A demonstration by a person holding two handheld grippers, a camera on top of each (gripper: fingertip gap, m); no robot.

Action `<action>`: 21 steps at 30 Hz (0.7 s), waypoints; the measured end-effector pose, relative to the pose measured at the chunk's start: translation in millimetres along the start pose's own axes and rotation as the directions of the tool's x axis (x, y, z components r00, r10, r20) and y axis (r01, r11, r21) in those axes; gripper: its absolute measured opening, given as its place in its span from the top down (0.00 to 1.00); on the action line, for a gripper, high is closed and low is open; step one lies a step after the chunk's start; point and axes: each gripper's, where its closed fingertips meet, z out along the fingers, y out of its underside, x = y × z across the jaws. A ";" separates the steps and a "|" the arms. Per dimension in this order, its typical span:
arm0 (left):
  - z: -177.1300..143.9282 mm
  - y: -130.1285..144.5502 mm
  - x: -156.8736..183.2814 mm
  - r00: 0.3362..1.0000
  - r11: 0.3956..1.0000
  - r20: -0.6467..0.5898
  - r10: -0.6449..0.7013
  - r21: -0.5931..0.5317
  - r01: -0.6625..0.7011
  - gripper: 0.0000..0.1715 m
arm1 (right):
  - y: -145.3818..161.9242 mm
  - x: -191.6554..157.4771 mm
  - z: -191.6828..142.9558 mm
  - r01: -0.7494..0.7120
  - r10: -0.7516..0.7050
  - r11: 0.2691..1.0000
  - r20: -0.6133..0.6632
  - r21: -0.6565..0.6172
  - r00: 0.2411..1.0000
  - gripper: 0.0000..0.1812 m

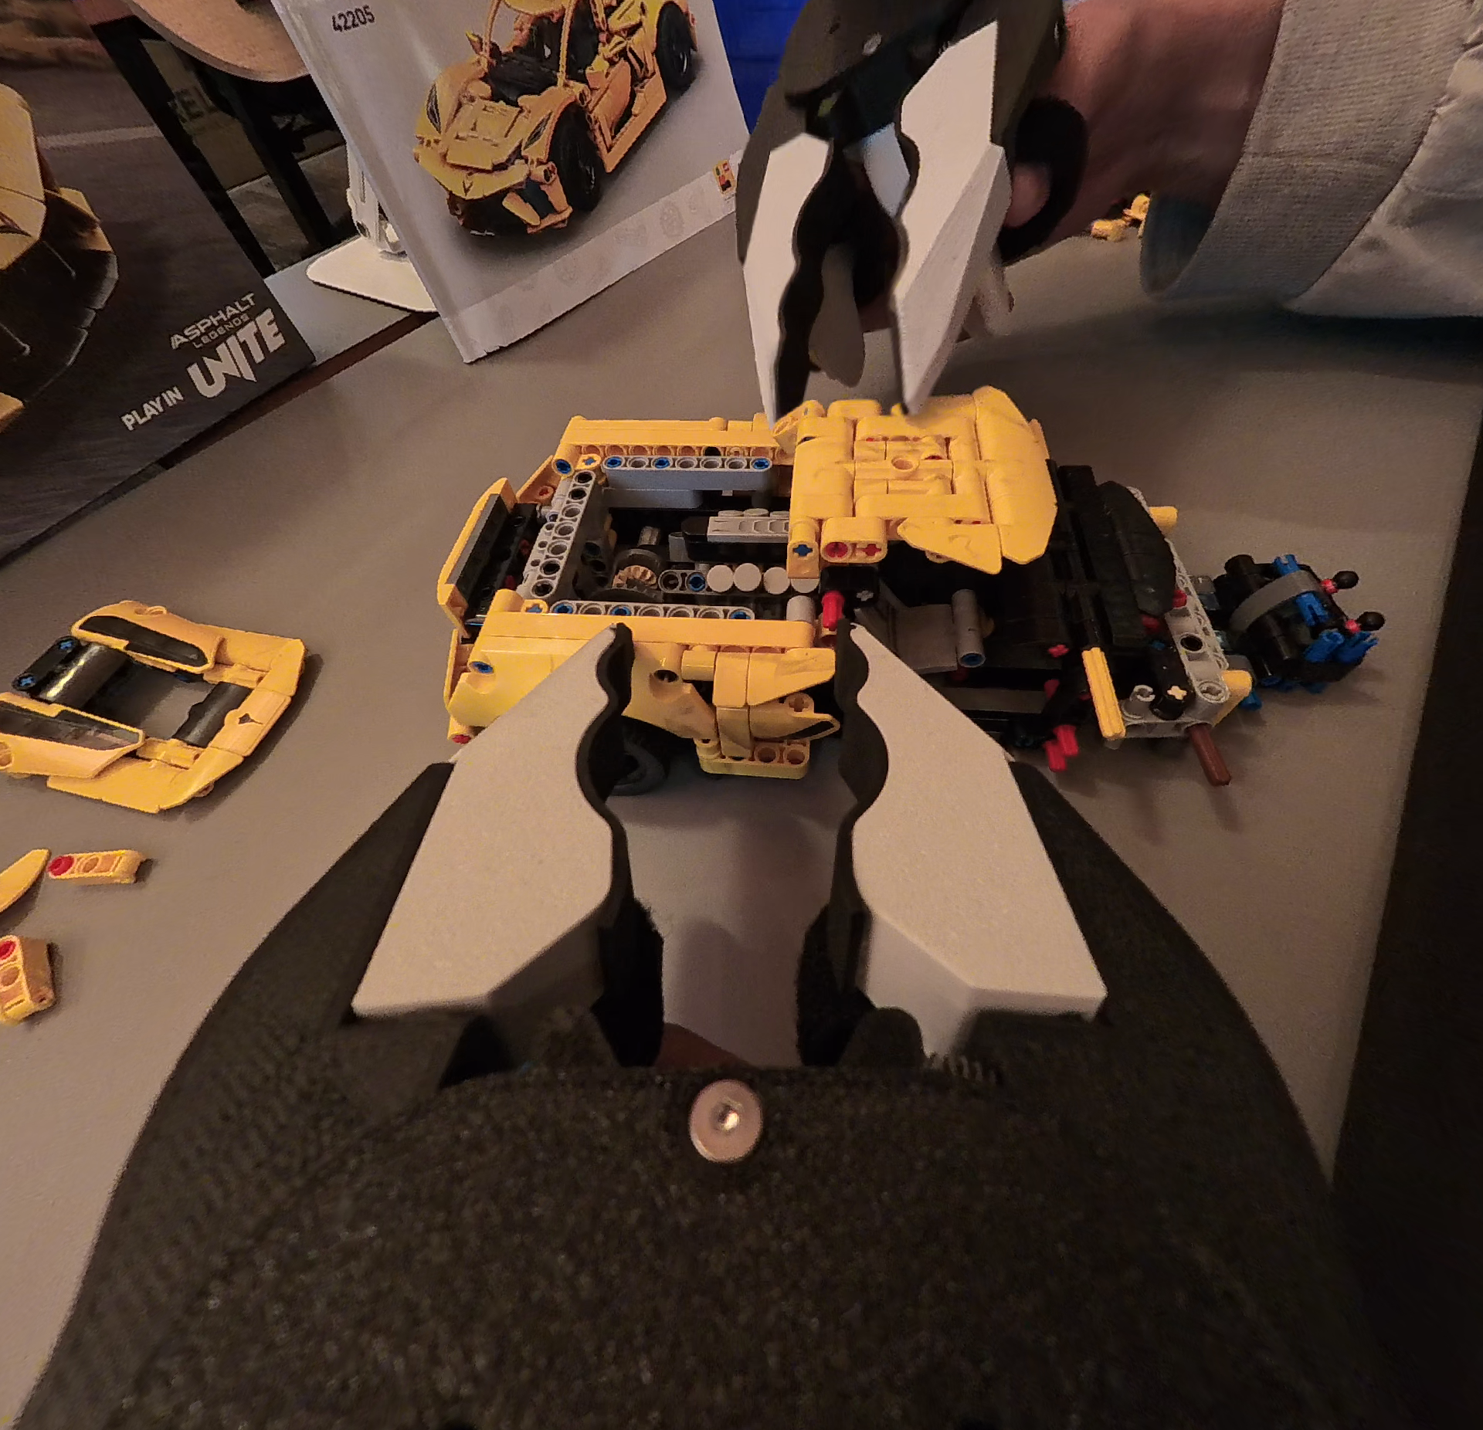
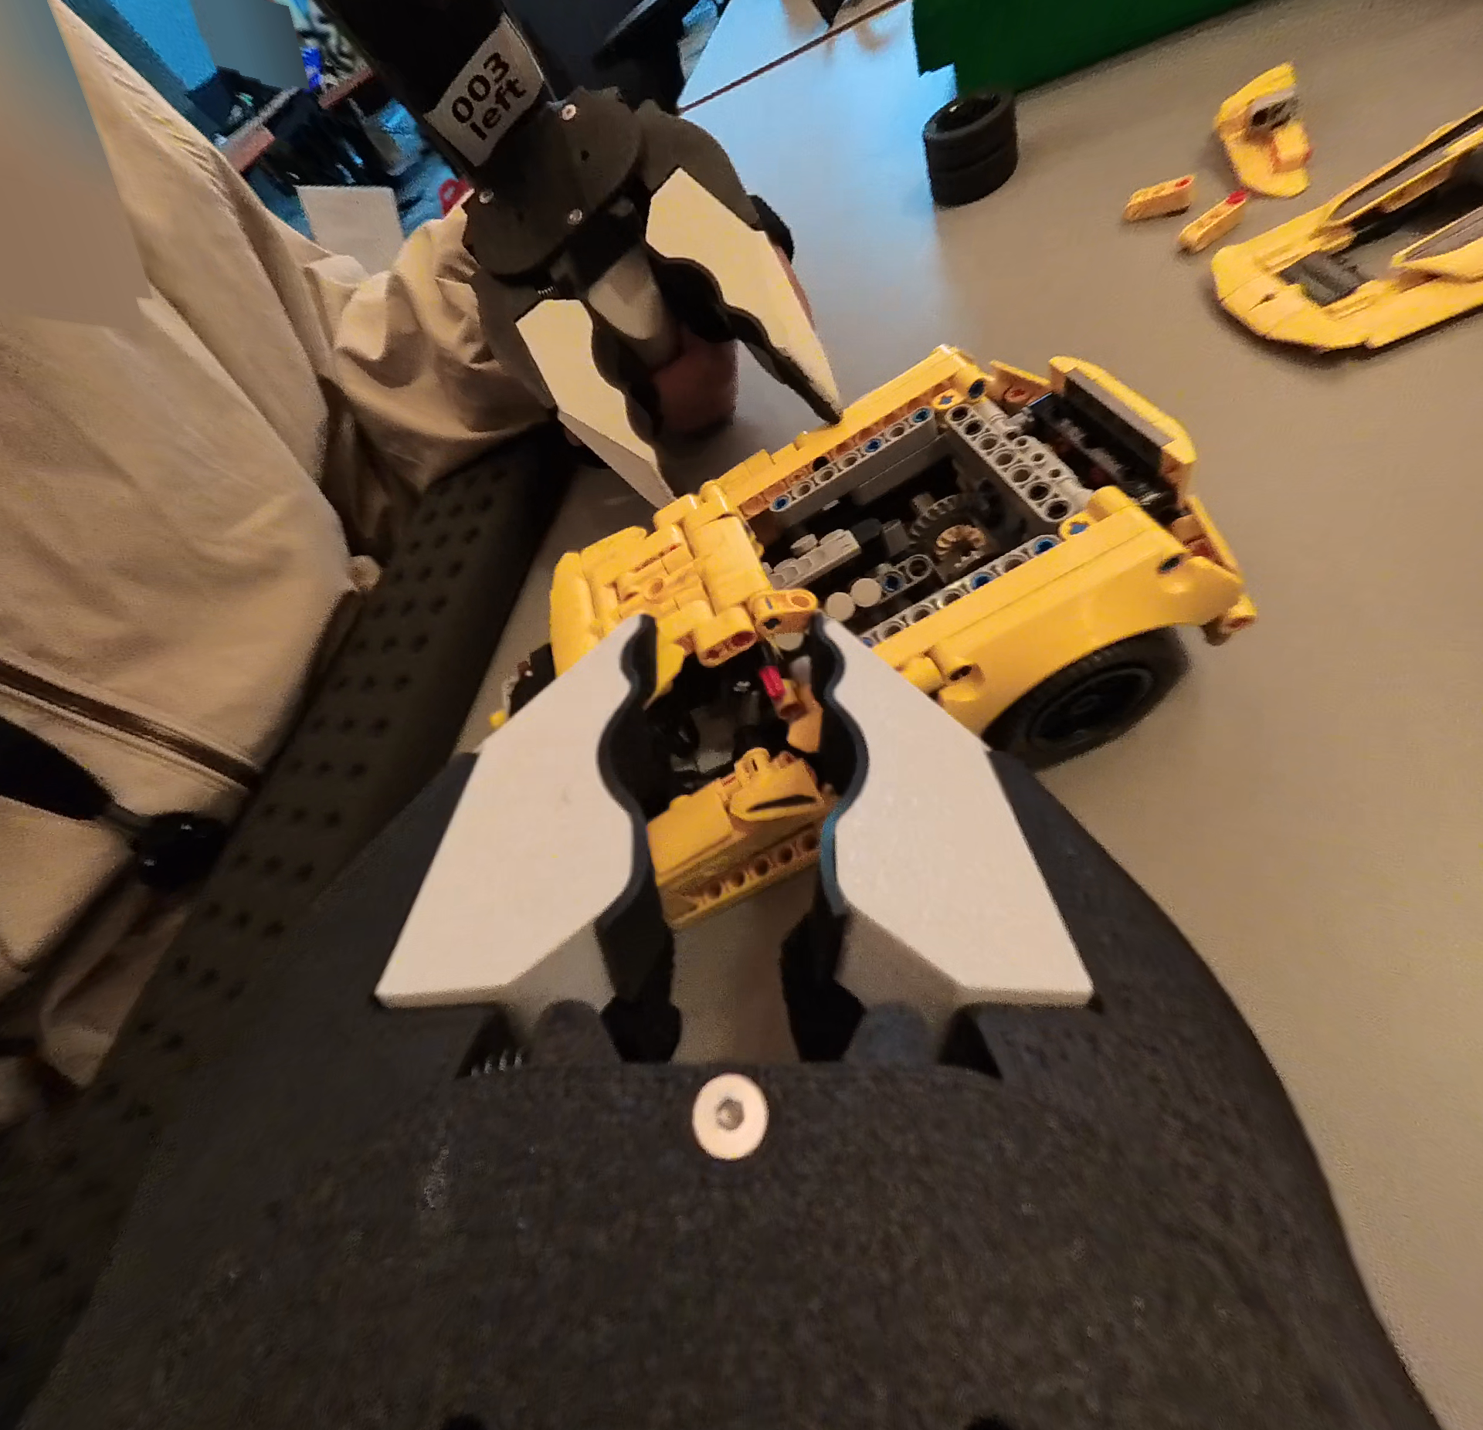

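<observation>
A partly built yellow brick car (image 1: pixel 682 589) stands on the grey table (image 1: pixel 321 525), with its grey and black inner frame exposed. A yellow roof panel (image 1: pixel 915 477) sits on its middle. My left gripper (image 1: pixel 734 645) is open, its tips at the car's near side wall. It also shows in the right wrist view (image 2: pixel 750 457). My right gripper (image 1: pixel 843 413) comes down from above, held by a hand (image 1: pixel 1164 92), jaws apart with the tips on the roof panel's far edge. In its own view the right gripper (image 2: pixel 732 629) frames the car (image 2: pixel 1003 557) beside the roof panel (image 2: pixel 682 573).
A loose yellow body shell (image 1: pixel 144 701) and small yellow pieces (image 1: pixel 96 866) lie left of the car. An instruction booklet (image 1: pixel 522 148) and the dark box (image 1: pixel 120 308) stand behind. Stacked black tyres (image 2: pixel 967 144) stand farther off. A black perforated strip (image 2: pixel 361 669) borders the table. About 7 centimetres separates my left fingertips from my right. The left tips stand about 20 centimetres off the loose yellow body shell (image 1: pixel 144 701). My right wrist view (image 2: pixel 1435 224) looks at it from another angle.
</observation>
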 end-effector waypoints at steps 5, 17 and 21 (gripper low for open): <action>-0.1 0.0 1.4 1.000 1.000 -0.004 0.006 0.000 -0.006 0.71 | -6.8 -0.7 6.6 -0.116 0.111 0.991 0.070 0.065 0.991 0.80; -0.3 0.0 4.2 1.000 1.000 -0.012 0.010 0.000 -0.010 0.71 | -3.0 1.8 -6.5 -0.305 0.306 0.952 0.058 -0.030 0.950 0.84; -0.3 0.0 4.2 1.000 1.000 -0.013 0.009 0.000 -0.009 0.71 | -5.8 0.8 0.9 -0.228 0.228 0.974 0.055 -0.018 0.972 0.91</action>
